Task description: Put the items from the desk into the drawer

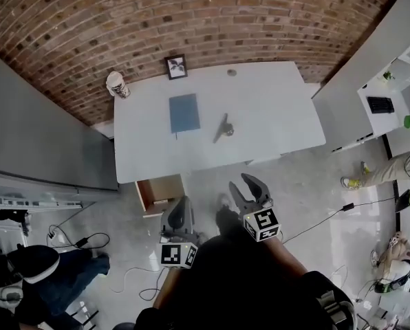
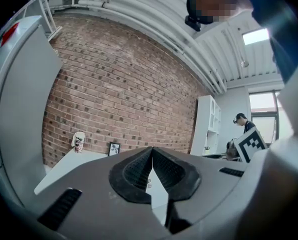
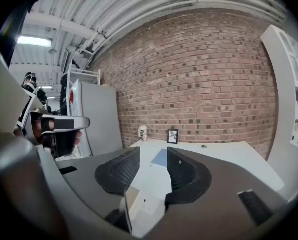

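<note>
A white desk (image 1: 274, 126) bears a blue notebook (image 1: 184, 113), a small dark tool (image 1: 224, 128), a paper cup (image 1: 118, 84), a picture frame (image 1: 176, 67) and a small round thing (image 1: 232, 72). Under the desk's front left corner a wooden drawer (image 1: 158, 192) stands pulled out. My left gripper (image 1: 182, 201) hangs over the floor just right of the drawer, shut and empty; its pads (image 2: 139, 170) meet. My right gripper (image 1: 241, 183) is open in front of the desk with nothing between its fingers, and the notebook (image 3: 160, 158) shows through the gap.
A grey partition (image 1: 40, 136) stands left of the desk and a white cabinet (image 1: 370, 60) to its right. Cables (image 1: 81, 239) lie on the floor at lower left. A person (image 1: 33, 270) is at lower left; other people (image 1: 391, 170) are at right.
</note>
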A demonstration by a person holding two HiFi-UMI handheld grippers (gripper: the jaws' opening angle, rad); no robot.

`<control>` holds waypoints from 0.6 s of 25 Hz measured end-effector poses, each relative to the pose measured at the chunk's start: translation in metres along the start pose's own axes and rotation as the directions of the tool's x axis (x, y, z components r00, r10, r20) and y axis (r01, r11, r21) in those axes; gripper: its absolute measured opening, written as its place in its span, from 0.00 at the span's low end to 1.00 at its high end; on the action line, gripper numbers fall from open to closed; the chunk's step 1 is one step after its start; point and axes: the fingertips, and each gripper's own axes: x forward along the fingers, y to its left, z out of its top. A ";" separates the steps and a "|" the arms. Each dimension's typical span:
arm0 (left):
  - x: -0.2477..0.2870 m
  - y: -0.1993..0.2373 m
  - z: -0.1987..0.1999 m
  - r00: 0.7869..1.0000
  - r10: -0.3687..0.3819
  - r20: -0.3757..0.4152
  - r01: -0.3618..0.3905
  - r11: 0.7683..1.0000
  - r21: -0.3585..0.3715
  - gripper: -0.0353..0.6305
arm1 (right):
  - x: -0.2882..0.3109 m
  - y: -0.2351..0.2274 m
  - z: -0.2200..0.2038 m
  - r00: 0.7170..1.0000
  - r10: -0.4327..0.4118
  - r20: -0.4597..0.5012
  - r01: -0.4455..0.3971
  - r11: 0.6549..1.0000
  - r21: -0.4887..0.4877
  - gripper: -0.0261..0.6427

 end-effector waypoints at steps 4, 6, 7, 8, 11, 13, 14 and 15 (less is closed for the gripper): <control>0.039 -0.005 0.004 1.000 0.006 -0.013 -0.006 1.000 -0.001 0.06 | 0.029 -0.037 0.000 0.999 0.017 -0.034 -0.018 1.000 -0.023 0.27; 0.057 -0.007 0.007 1.000 0.018 -0.013 -0.018 1.000 -0.008 0.06 | 0.044 -0.054 -0.002 0.998 0.029 -0.053 -0.030 0.999 -0.030 0.27; 0.066 -0.007 0.008 1.000 0.022 -0.014 -0.022 1.000 -0.008 0.06 | 0.052 -0.062 -0.004 0.998 0.034 -0.061 -0.036 0.999 -0.031 0.27; 0.074 -0.007 0.009 1.000 0.025 -0.015 -0.025 1.000 -0.007 0.06 | 0.059 -0.068 -0.006 0.997 0.041 -0.071 -0.043 0.999 -0.031 0.28; 0.097 -0.006 0.008 0.999 0.034 -0.022 -0.034 0.999 0.001 0.06 | 0.080 -0.082 -0.010 0.994 0.067 -0.092 -0.070 0.997 -0.035 0.29; 0.112 -0.005 0.007 0.999 0.045 -0.030 -0.045 0.999 -0.003 0.06 | 0.092 -0.091 -0.014 0.990 0.085 -0.112 -0.090 0.995 -0.042 0.30; 0.119 -0.005 0.008 0.998 0.051 -0.035 -0.051 0.999 -0.006 0.06 | 0.098 -0.096 -0.016 0.988 0.095 -0.123 -0.101 0.994 -0.042 0.30; 0.126 -0.006 0.009 0.998 0.057 -0.040 -0.057 0.998 -0.008 0.06 | 0.103 -0.100 -0.018 0.985 0.105 -0.134 -0.111 0.993 -0.041 0.30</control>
